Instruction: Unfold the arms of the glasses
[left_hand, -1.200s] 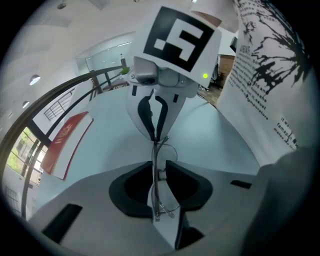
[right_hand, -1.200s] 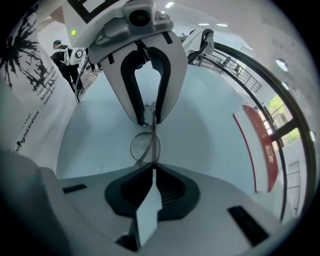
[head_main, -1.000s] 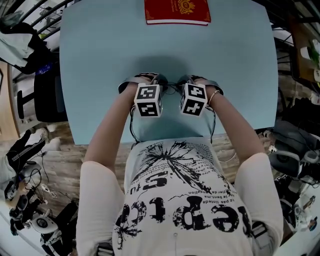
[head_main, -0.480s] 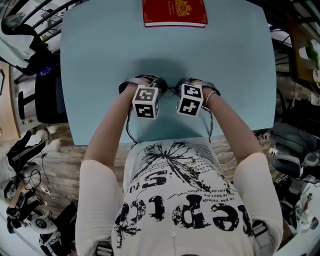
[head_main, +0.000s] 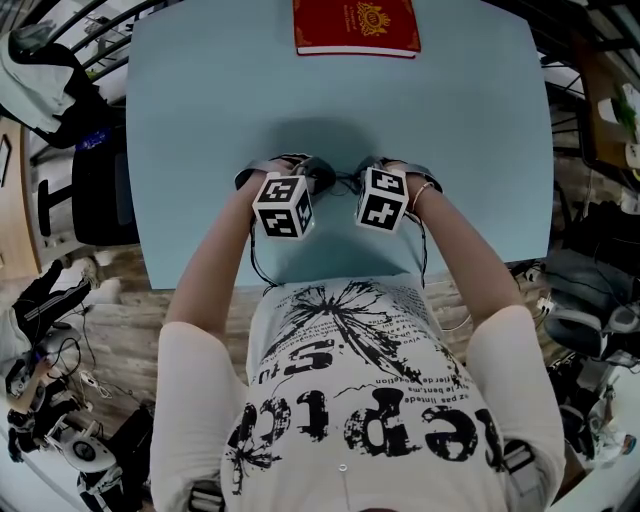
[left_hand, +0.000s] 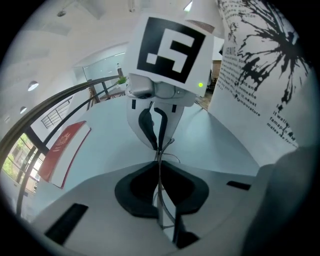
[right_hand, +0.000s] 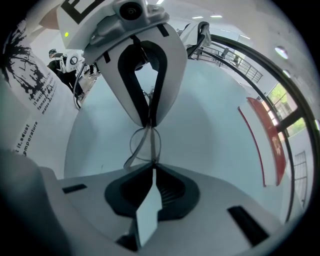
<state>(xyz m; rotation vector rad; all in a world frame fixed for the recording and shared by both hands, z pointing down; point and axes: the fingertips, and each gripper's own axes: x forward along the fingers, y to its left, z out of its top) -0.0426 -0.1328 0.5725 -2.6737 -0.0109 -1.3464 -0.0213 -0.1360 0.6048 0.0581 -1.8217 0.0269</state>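
Thin wire-framed glasses (head_main: 340, 181) are held just above the light blue table (head_main: 460, 150), between my two grippers. My left gripper (head_main: 312, 180) has just been closing and its pads now pinch the thin frame (left_hand: 166, 152). In the left gripper view its jaws (left_hand: 160, 167) meet on the wire, with the right gripper (left_hand: 159, 147) facing them. My right gripper (right_hand: 152, 167) is shut on the other end of the frame. One round lens rim (right_hand: 142, 145) shows between it and the left gripper (right_hand: 149, 122). The marker cubes hide most of the glasses in the head view.
A red book (head_main: 355, 27) lies at the table's far edge. A dark chair (head_main: 95, 190) stands left of the table, with cables and gear on the floor at both sides. My torso is close to the near edge.
The left gripper's cube has shifted a little to the left and tilted, and its jaws have closed on the glasses frame. The right gripper has stayed put.
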